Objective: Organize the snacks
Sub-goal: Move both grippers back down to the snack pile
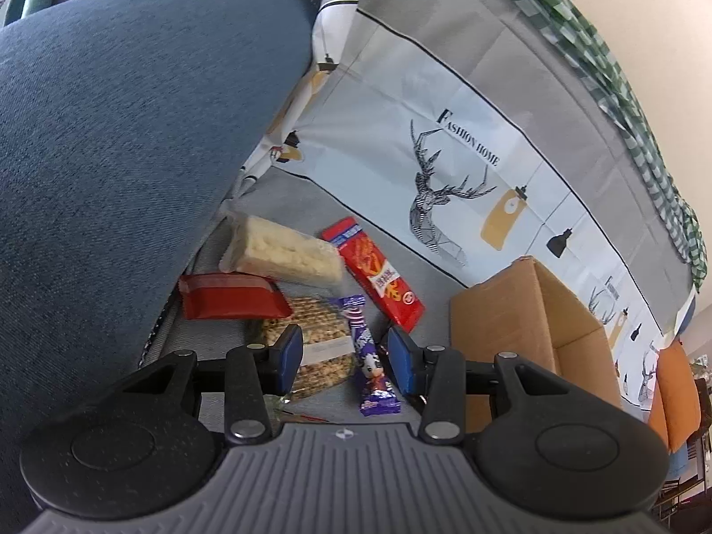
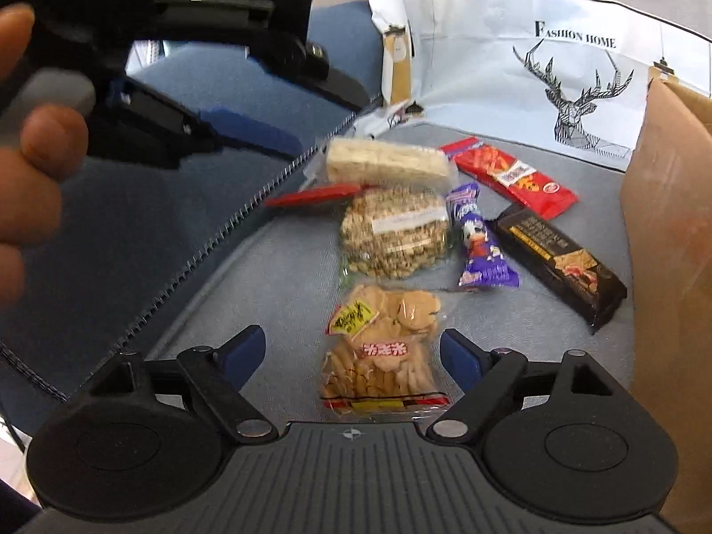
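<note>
Blue-padded jaws of the right gripper [image 2: 351, 358] are seen spread wide on either side of a clear bag of golden crackers [image 2: 382, 351], with no pad pressing on it; nothing is held. This bag lies nearest on the grey seat cushion [image 2: 249, 293]. The step in hand is judged to be the approach to a first pick.

Beyond it, a round pack of nut brittle [image 2: 394, 233] and a purple cartoon wrapper [image 2: 483, 240] are found side by side, with a long dark bar [image 2: 560, 262] to the right. Further back, a pale rice-cake block [image 2: 385, 162], a flat red packet [image 2: 316, 193] and a long red stick pack [image 2: 511, 175] are noted.

The left gripper [image 1: 345, 358] is seen partly open and empty, hanging over the brittle and the purple wrapper [image 1: 371, 356]; whether a pad touches either cannot be told. In the right view it is seen blurred, gripped by a hand [image 2: 31, 133].

A cardboard box [image 1: 529, 320] stands to the right of the spread, close to the dark bar, and is presumed to be the destination. Behind everything a deer-printed cover [image 1: 445, 169] is draped.

The next move is judged to call for the right jaws to be lowered around the cracker bag's middle and closed gently, since the contents are brittle and the film slippery.
</note>
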`<state>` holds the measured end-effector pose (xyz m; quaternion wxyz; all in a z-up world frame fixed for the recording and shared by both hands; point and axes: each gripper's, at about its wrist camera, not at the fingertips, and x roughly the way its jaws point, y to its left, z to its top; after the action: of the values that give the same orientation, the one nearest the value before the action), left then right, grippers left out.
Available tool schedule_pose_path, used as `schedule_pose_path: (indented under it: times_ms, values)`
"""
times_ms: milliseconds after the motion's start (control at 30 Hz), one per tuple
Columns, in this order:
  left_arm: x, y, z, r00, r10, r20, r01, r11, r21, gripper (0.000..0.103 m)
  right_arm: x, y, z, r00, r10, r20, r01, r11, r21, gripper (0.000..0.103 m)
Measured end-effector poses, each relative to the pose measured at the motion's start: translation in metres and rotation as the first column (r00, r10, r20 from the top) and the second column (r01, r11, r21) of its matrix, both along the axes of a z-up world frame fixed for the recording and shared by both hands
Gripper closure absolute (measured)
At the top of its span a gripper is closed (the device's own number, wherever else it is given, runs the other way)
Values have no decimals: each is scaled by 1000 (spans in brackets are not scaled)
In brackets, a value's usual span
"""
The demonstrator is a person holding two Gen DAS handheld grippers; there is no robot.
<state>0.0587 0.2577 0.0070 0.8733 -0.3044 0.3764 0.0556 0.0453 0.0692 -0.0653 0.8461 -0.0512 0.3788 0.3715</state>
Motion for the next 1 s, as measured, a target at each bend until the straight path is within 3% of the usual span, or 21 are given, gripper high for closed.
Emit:
schedule_pose_path:
  times_ms: [100,167,300,467,600,1000]
  values:
    - [2,3,-6,999,6,-33,-6,1000,-2,55,1,1,-2,1000,7,2,-7,1000,-16,26]
    - [5,2,-10,998,5,-58,-6,1000,-5,54,2,1,-5,1000,16,3,-16,999,-31,46]
    - [12,-2,-18,996,-6,-91,5,1000,-8,51,5,-6,-5,1000,16,-16,-16,1000,-6,51]
    - [22,-10,-27,991,-17,-130,20,1000,17,42,5,-14,1,1000,-5,-12,5,1000,14,51]
    - [32,-19,-34,986,-30,-166,40,998,57,23,7,-20,3,999,-26,-19,26,1000,1,50]
    - [70,-24,-55,967,-18,-253,49,992,116,16,20,-26,-2,995,-72,-69,72,997,9,40]
